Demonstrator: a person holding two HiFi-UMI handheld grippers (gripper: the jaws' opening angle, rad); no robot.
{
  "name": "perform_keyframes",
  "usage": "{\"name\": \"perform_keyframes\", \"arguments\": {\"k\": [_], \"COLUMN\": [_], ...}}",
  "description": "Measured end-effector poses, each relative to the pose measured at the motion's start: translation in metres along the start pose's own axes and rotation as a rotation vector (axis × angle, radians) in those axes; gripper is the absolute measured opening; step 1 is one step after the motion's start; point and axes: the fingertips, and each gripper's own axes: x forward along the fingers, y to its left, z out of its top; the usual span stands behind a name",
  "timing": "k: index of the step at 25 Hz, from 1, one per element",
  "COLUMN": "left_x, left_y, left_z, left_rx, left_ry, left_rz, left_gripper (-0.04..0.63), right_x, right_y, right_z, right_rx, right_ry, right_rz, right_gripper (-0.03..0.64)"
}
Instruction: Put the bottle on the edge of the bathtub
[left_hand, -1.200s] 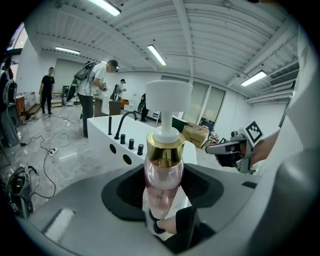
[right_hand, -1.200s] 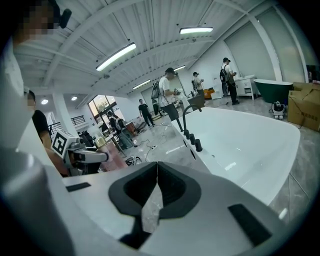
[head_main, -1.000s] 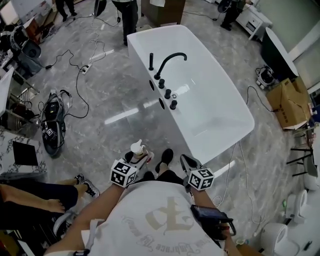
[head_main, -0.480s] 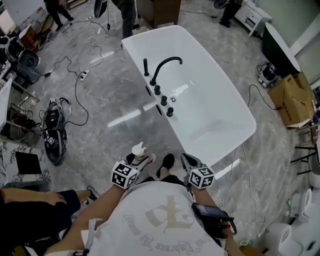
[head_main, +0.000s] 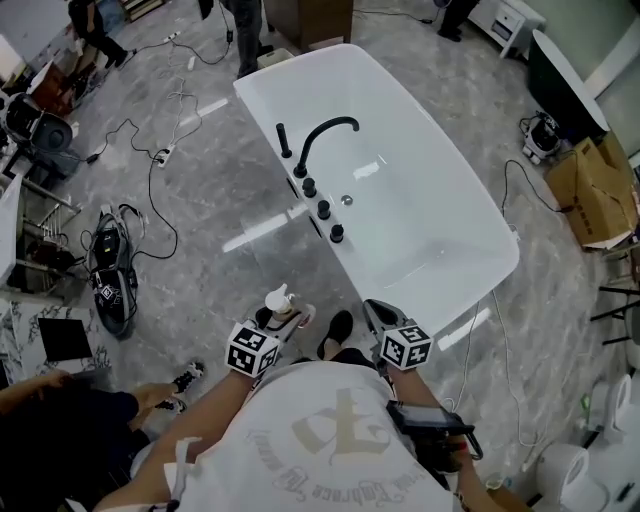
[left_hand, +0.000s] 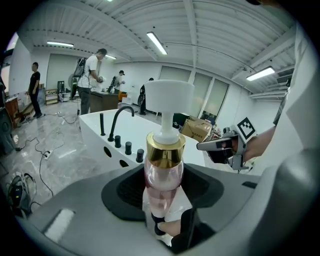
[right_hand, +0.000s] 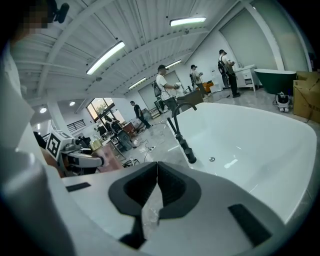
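My left gripper (head_main: 281, 322) (left_hand: 164, 192) is shut on a clear pink pump bottle (left_hand: 163, 172) with a gold collar and white pump head; in the head view the bottle (head_main: 279, 303) stands upright between the jaws, in front of the person's chest. The right gripper (head_main: 381, 318) (right_hand: 155, 187) is shut with nothing in it, its pads touching. A white freestanding bathtub (head_main: 485, 262) with a black arched faucet (head_main: 320, 135) stands ahead of both grippers; its near rim lies a short way beyond them.
Black tap knobs (head_main: 323, 209) line the tub's left rim. Cables (head_main: 160, 170) and a black bag (head_main: 108, 270) lie on the grey marble floor to the left. Cardboard boxes (head_main: 598, 190) stand at the right. People (left_hand: 90, 80) stand far behind the tub. A seated person's legs (head_main: 60, 420) are at bottom left.
The view has shifted a little closer to the bathtub, which now sits slightly lower and more central. Both grippers keep their pose, with the bottle still held in the left one.
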Motion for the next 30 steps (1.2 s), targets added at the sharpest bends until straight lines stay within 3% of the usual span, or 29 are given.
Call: {"name": "perform_keyframes", "arguments": {"k": [19, 30], "left_x": [0.066, 0.088], "left_y": [0.006, 0.004], "left_z": [0.053, 0.062], "left_rx": [0.023, 0.054], "left_ry": [0.033, 0.055], "left_rz": [0.031, 0.024], "left_gripper": [0.212, 0.213], "right_x": [0.037, 0.030], "right_y": [-0.054, -0.074], "right_z": [0.045, 0.047], "right_rx": [-0.006, 0.022], "right_ry": [0.025, 0.011], "right_rz": [0.092, 0.071], "right_gripper": [0.006, 0.006]}}
